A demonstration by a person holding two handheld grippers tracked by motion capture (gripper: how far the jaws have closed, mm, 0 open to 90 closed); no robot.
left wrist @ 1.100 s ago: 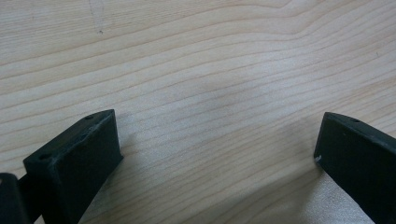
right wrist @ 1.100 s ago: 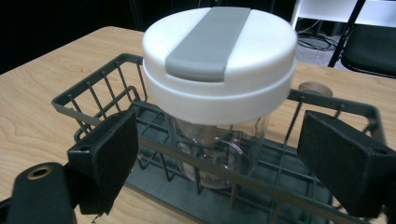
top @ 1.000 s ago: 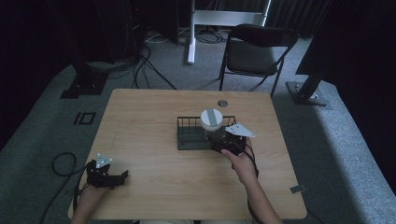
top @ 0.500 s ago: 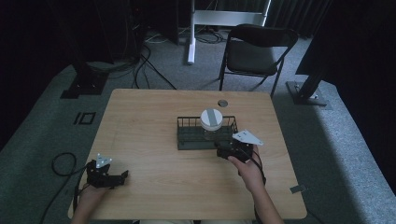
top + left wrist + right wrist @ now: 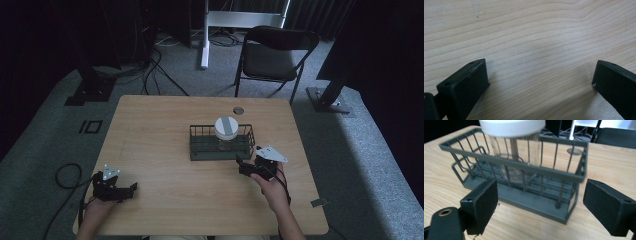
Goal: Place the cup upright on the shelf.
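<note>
A dark wire basket (image 5: pixel 200 145) stands at the middle of the wooden table (image 5: pixel 160 125). Inside it, upright at the right end, is a clear glass jar (image 5: pixel 226 142) with a white lid (image 5: pixel 226 127). My right gripper (image 5: pixel 241 166) is open, just off the basket's near right corner, apart from it. In the right gripper view the basket (image 5: pixel 511 161) and the jar (image 5: pixel 516 155) lie straight ahead between the spread jaws of the gripper (image 5: pixel 541 187). My left gripper (image 5: pixel 131 189) rests at the table's near left. It is open over bare wood (image 5: pixel 540 67).
A round grommet (image 5: pixel 238 110) is set in the table behind the basket. A folding chair (image 5: pixel 272 52) stands beyond the far edge. Cables (image 5: pixel 65 175) trail over the floor at the left. Bare wood lies between the two grippers.
My right gripper has drawn back from the basket toward the near edge and a little to the right, its jaws open. The left gripper and the jar have not moved.
</note>
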